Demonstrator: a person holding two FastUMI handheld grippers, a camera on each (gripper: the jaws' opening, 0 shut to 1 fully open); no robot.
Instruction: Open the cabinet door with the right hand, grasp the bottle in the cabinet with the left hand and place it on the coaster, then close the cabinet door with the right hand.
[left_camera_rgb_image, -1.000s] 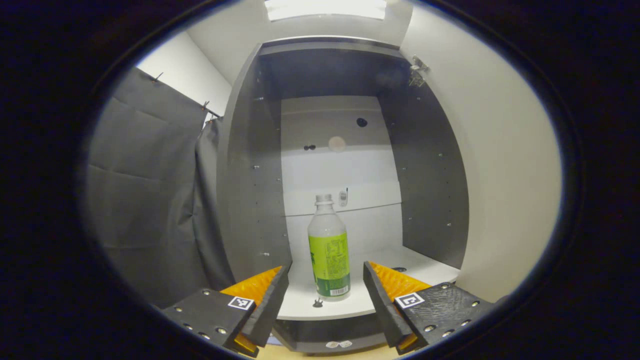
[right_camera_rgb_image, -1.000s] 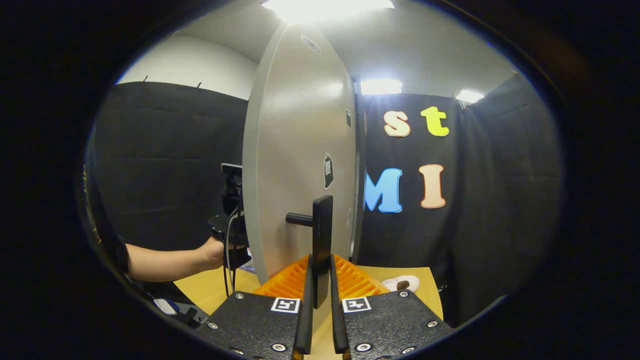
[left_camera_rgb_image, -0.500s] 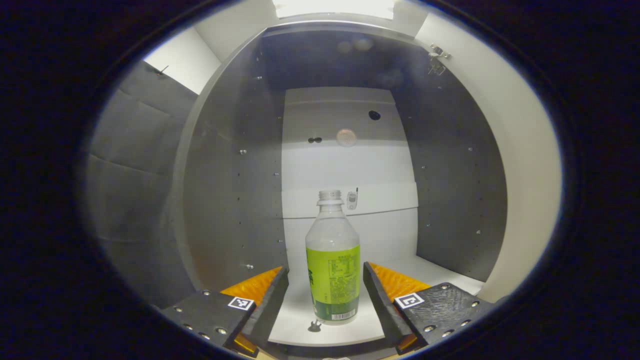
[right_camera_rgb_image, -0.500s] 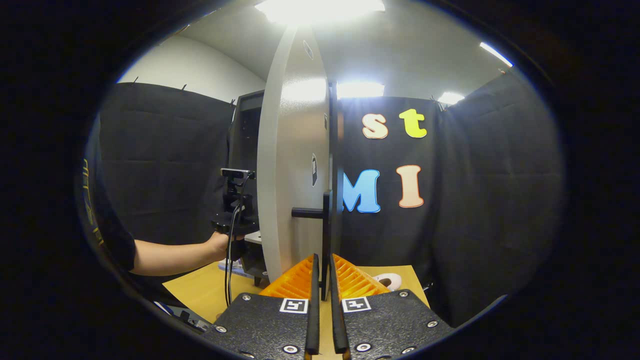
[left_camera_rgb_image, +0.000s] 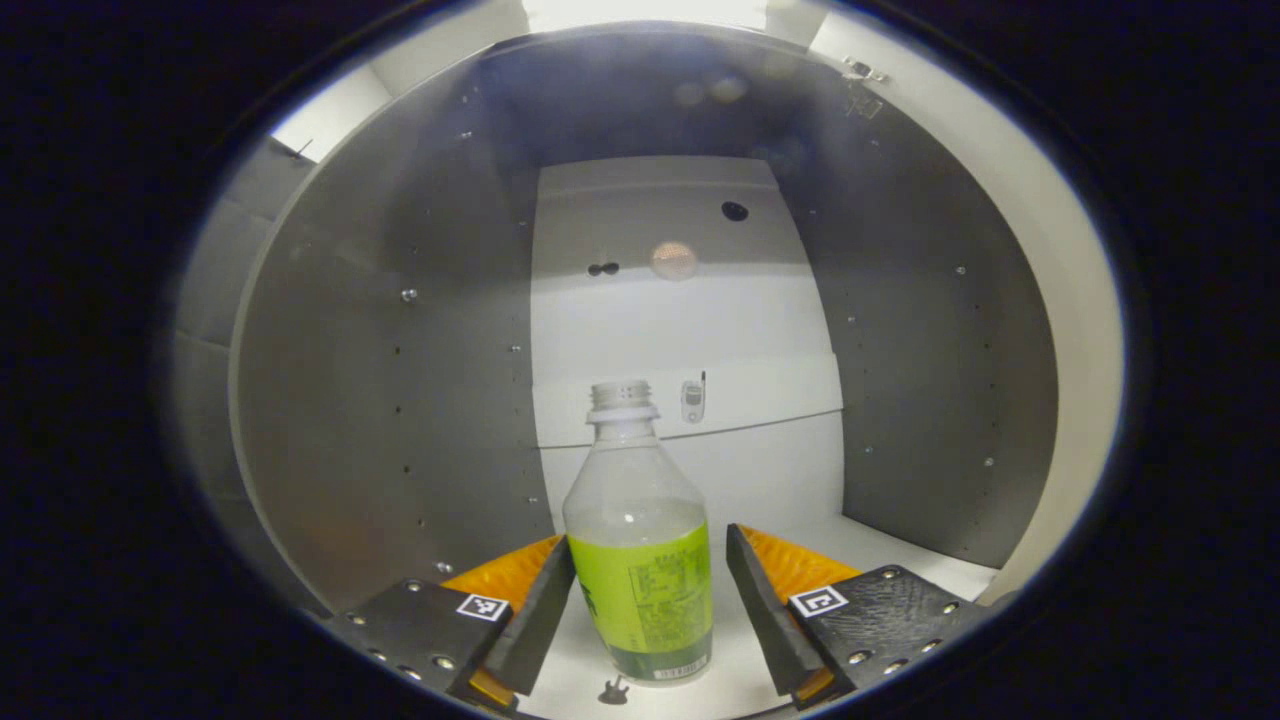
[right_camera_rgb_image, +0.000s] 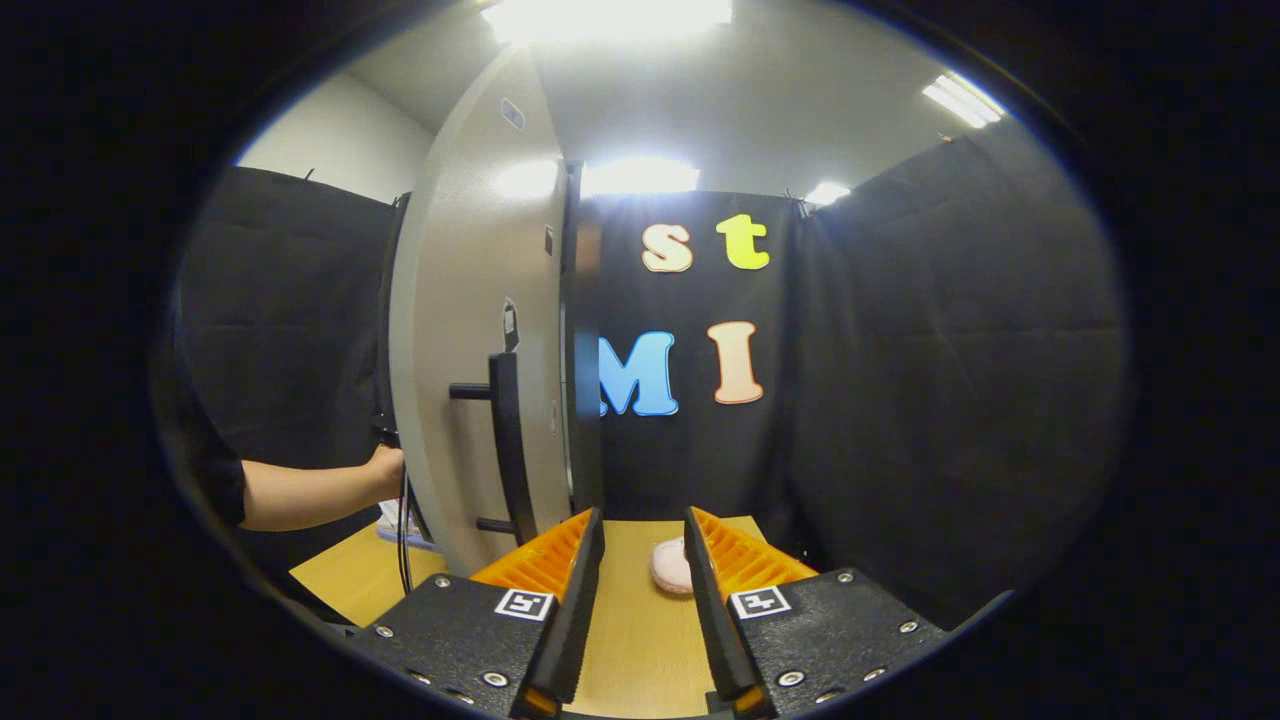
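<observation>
A clear bottle (left_camera_rgb_image: 640, 560) with a green label and no cap stands upright on the white shelf (left_camera_rgb_image: 900, 560) inside the grey cabinet. My left gripper (left_camera_rgb_image: 650, 545) is open, one finger on each side of the bottle's lower half and neither pressing on it. In the right gripper view the white cabinet door (right_camera_rgb_image: 470, 330) stands swung open at the left, with its black bar handle (right_camera_rgb_image: 508, 440) free. My right gripper (right_camera_rgb_image: 642, 520) is open and holds nothing, to the right of the handle. A pale round coaster (right_camera_rgb_image: 668, 568) lies on the wooden table beyond its fingers.
Grey side walls (left_camera_rgb_image: 380, 400) close in on both sides of the left gripper, and the door's white inner face (left_camera_rgb_image: 1075, 350) runs along the right. A person's forearm (right_camera_rgb_image: 310, 492) reaches behind the door. The wooden table (right_camera_rgb_image: 630, 620) spreads under the right gripper.
My left gripper has pushed into the cabinet until the bottle stands between its fingers. My right gripper has let go of the door handle, opened, and drifted off to its right.
</observation>
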